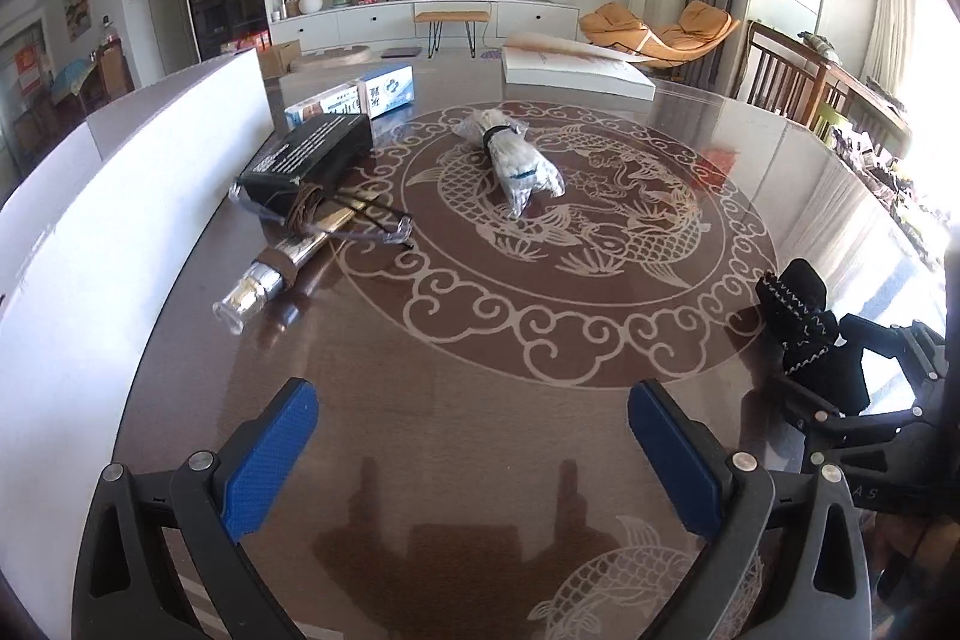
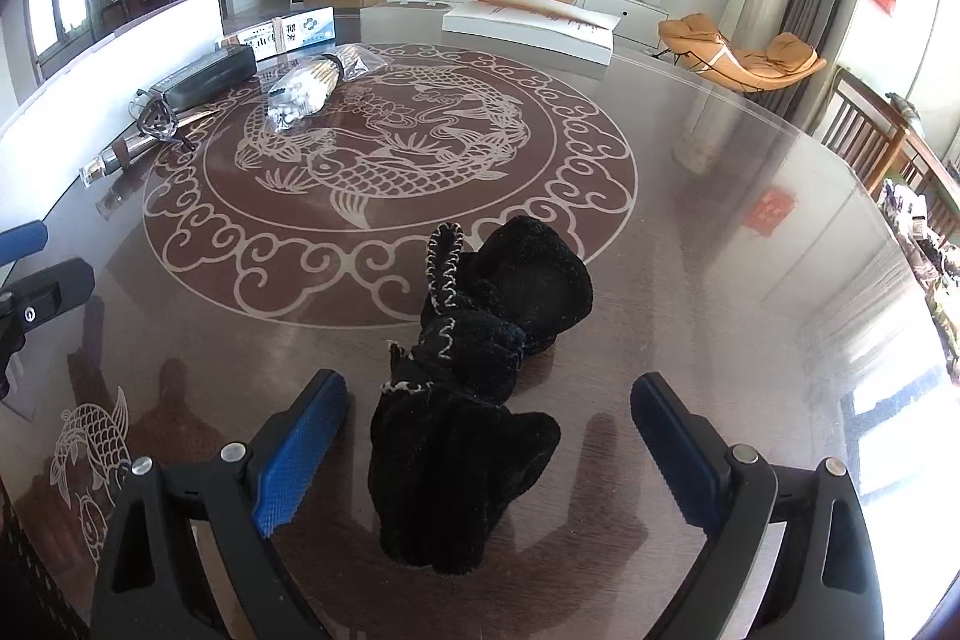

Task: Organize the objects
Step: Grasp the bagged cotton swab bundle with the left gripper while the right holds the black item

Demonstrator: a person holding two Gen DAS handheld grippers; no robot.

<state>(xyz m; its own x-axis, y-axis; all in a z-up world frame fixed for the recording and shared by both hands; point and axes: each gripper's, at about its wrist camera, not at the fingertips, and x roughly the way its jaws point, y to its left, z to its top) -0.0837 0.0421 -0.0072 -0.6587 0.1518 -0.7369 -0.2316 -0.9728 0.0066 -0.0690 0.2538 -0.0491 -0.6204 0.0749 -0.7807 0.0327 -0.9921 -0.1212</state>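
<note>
A black plush pouch [image 2: 480, 370] with white stitching lies on the brown round table [image 2: 690, 250]. My right gripper [image 2: 486, 442] is open, its blue pads on either side of the pouch's near end. The pouch also shows at the right of the left wrist view [image 1: 798, 316]. My left gripper [image 1: 474, 436] is open and empty above bare table. Farther off lie a clear bag of white items [image 1: 516, 154], a black box [image 1: 312, 148], a silver bottle [image 1: 270, 274] and glasses [image 1: 384, 226].
White and blue boxes [image 1: 372, 91] stand behind the black box. A white board [image 1: 120, 172] stands along the table's left edge. A flat white box [image 1: 576, 70] lies at the far side. Wooden chairs [image 1: 780, 76] stand at the right.
</note>
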